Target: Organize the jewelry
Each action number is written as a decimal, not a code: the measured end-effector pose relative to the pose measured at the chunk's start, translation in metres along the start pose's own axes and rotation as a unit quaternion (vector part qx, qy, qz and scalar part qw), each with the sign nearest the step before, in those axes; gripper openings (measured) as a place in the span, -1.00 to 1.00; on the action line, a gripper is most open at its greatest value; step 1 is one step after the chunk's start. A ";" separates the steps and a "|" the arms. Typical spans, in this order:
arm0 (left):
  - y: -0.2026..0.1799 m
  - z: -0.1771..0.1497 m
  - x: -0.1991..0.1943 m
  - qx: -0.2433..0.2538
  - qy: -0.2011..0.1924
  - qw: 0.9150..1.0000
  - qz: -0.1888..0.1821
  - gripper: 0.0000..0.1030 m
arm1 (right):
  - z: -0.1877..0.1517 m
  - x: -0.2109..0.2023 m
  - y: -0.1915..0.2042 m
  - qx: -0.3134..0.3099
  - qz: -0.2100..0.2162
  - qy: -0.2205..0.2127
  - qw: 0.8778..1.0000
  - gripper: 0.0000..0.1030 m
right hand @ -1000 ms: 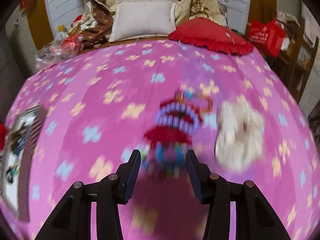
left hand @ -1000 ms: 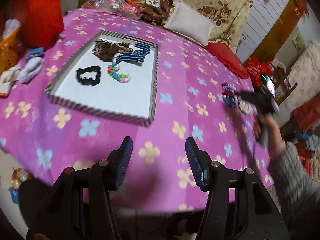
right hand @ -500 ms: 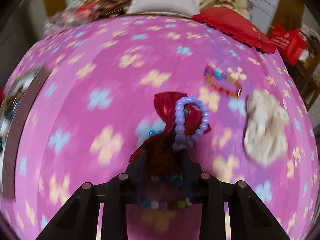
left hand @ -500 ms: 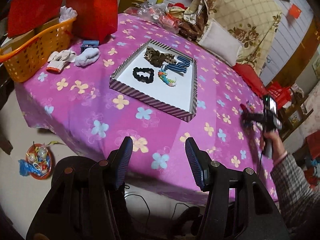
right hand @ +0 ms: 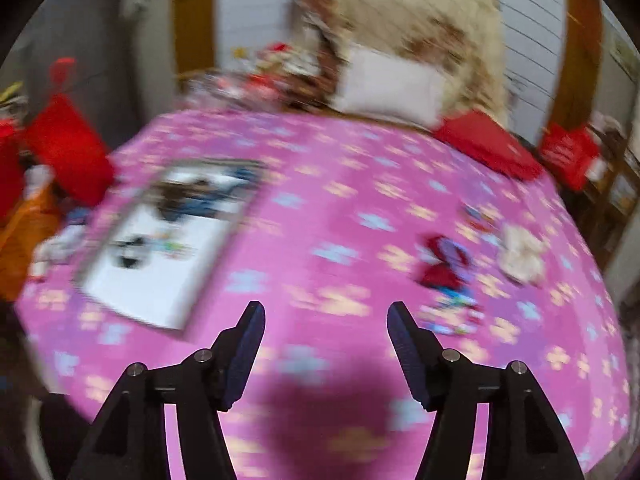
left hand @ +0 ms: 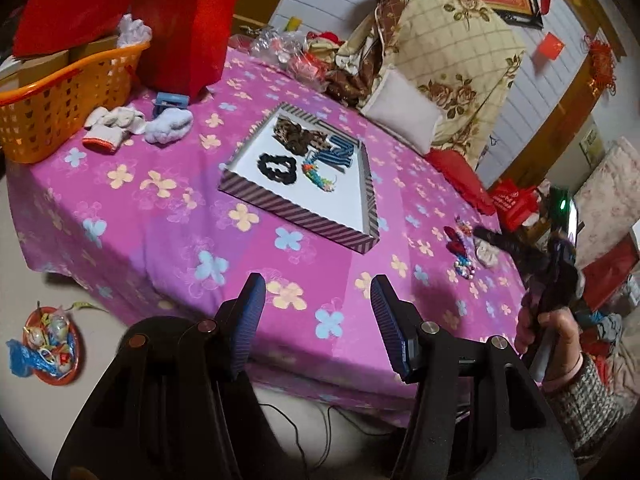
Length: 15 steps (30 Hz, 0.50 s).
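Note:
A striped-rim tray [left hand: 296, 216] with a white floor lies on the pink flowered cloth; it holds a black scrunchie [left hand: 276, 166], a leopard bow, a blue striped bow and a coloured bead bracelet. It also shows blurred in the right wrist view [right hand: 120, 300]. A red pouch with purple beads [left hand: 456, 242] [right hand: 444, 264], a small bead bracelet [right hand: 478, 212] and a white scrunchie [left hand: 486, 254] [right hand: 520, 254] lie on the cloth at the right. My left gripper [left hand: 316, 316] is open and empty over the table's near edge. My right gripper [right hand: 326, 344] is open and empty, left of the pouch.
An orange basket [left hand: 60, 96], red bags [left hand: 180, 20], white socks [left hand: 116, 124] and a blue clip stand at the far left. Pillows [left hand: 400, 108] and clutter line the back. A red cushion [left hand: 460, 172] lies at the right. A dish of trinkets [left hand: 48, 344] sits on the floor.
My right gripper has opened, let go of the red pouch with beads, and pulled back and up from it. The left gripper has drawn back further from the table.

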<state>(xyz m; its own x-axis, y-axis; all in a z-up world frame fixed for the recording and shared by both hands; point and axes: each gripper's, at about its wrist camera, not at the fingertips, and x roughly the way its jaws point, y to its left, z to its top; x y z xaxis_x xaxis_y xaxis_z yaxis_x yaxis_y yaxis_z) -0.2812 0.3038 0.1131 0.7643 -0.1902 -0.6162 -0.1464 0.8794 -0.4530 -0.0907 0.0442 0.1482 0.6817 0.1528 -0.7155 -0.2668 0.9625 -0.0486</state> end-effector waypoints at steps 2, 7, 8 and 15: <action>0.010 -0.001 -0.010 -0.004 -0.014 1.000 0.014 0.06 | 0.010 -0.005 0.043 -0.028 0.029 -0.010 0.999 0.20; 0.037 0.001 -0.040 -0.006 -0.025 0.999 0.048 0.06 | 0.029 -0.017 0.145 -0.093 0.097 -0.048 0.990 0.20; 0.042 0.002 -0.045 -0.004 -0.025 0.998 0.052 0.06 | 0.030 -0.019 0.160 -0.099 0.106 -0.053 0.988 0.20; 0.074 0.004 -0.082 0.009 -0.048 0.991 0.123 0.06 | 0.035 -0.018 0.265 -0.163 0.163 -0.063 0.971 0.21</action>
<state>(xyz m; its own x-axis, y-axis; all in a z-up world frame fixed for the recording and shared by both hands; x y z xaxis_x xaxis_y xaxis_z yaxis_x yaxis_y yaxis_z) -0.3522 0.3864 0.1325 0.7629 0.0721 -0.6425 -0.3251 0.9018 -0.2849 -0.1505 0.3047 0.1726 0.5966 0.4837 -0.6404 -0.6705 0.7389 -0.0666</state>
